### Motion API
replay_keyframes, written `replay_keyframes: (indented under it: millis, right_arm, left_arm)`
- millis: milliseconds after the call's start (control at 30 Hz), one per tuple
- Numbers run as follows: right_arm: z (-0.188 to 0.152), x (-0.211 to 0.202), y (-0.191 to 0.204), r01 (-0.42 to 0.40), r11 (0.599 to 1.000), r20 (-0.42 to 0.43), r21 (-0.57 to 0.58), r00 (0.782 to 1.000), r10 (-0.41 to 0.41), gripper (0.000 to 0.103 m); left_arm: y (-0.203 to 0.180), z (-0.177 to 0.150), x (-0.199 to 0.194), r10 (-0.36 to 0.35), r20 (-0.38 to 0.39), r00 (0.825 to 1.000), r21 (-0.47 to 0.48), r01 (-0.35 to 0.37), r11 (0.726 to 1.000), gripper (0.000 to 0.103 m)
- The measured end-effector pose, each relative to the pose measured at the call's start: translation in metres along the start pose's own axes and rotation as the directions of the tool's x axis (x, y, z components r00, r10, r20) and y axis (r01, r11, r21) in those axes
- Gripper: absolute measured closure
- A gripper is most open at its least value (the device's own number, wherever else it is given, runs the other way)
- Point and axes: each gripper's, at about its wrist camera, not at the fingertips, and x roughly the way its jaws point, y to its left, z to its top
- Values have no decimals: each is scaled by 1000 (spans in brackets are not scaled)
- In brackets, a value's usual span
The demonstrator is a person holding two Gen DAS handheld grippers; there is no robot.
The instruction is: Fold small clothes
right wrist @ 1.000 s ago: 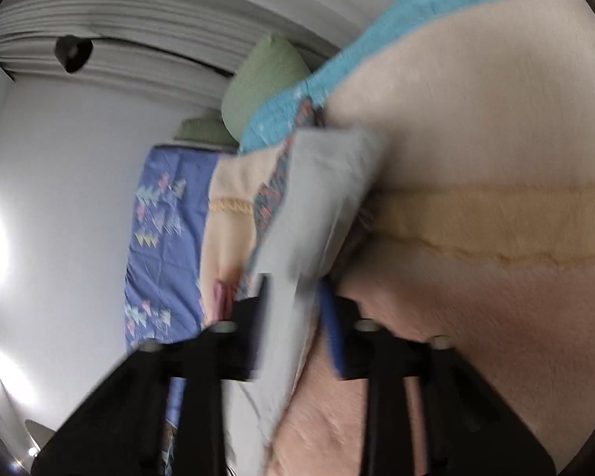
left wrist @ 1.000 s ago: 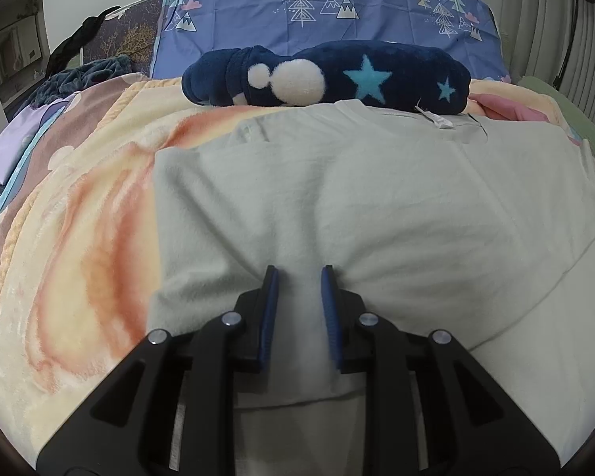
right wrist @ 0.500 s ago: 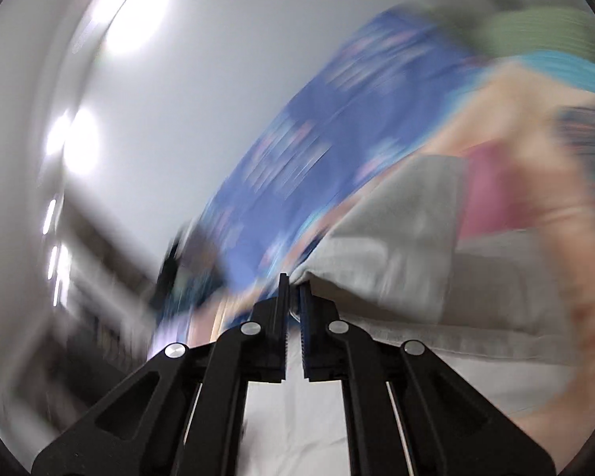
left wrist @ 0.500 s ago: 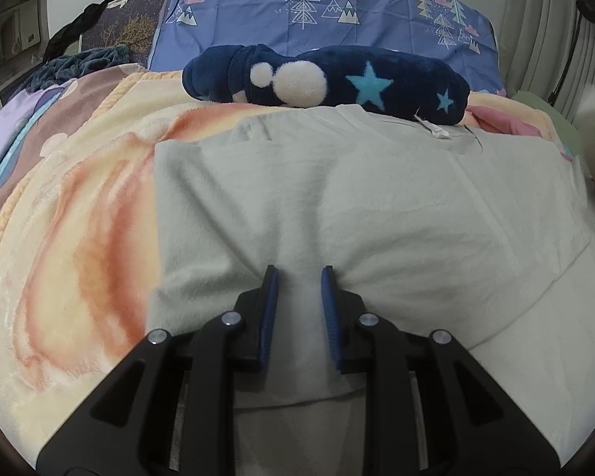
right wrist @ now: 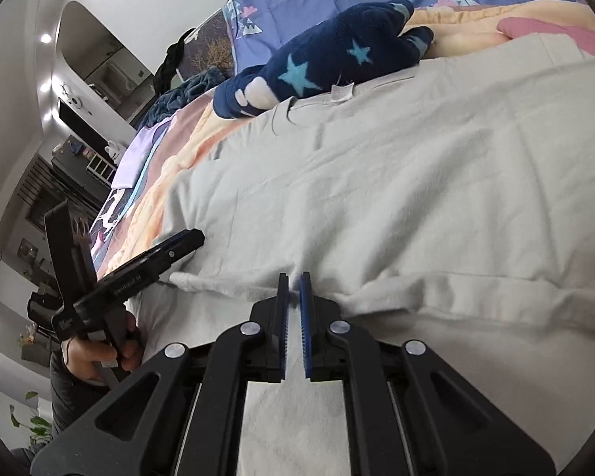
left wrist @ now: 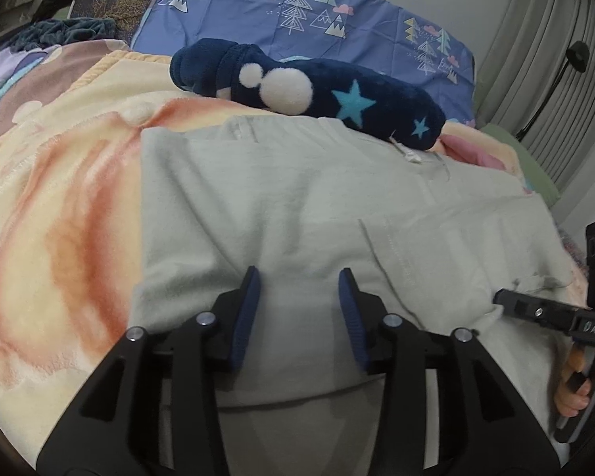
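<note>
Pale-grey cotton garment (left wrist: 297, 198) — spread on the blanket (left wrist: 59, 218), soft, light, limp; best taken at its hemmed edge. Left gripper (left wrist: 299, 297): jaws opening, pads clear. Right gripper (right wrist: 294, 297): pinching the folded hem.

The left wrist camera sits just behind its own two fingers (left wrist: 252, 293) and looks forward and down, very near the pale grey garment (left wrist: 297, 206), toward the blue pillow (left wrist: 317, 12) at 12 o'clock. The right wrist camera also looks along its fingers (right wrist: 305, 305), close over the same cloth, but its picture is tilted, with the room at 9 o'clock. Both views share the garment, the dark blue star plush (left wrist: 337, 91) and the orange blanket (left wrist: 59, 218). Each view shows the other tool: at 3 o'clock for the left camera, at 8 o'clock for the right.
</note>
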Motion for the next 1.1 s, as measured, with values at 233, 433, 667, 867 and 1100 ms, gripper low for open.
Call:
replay_keyframes:
  millis: [233, 433, 667, 867, 1100]
  right_arm:
    - [-5, 15, -8, -28, 1000, 13, 1, 1000, 28, 94]
    - [-11, 3, -6, -66, 997, 24, -40, 997, 67, 84]
    - [-9, -32, -35, -52, 998, 134, 30, 990, 48, 79]
    - [-4, -61, -77, 132, 971, 214, 199, 961, -175, 79]
    - [-7, -58, -69, 182, 971, 197, 156, 957, -211, 77]
  left_arm:
    - [-30, 10, 9, -199, -85, 976, -56, 194, 979, 41]
    - [-66, 25, 38, -102, -116, 988, 48, 109, 993, 101]
    - [-100, 79, -30, -137, 106, 985, 147, 121, 982, 101]
    - [-87, 108, -86, -8, 231, 973, 205, -41, 978, 101]
    - [-7, 86, -51, 160, 101, 982, 50, -166, 985, 101]
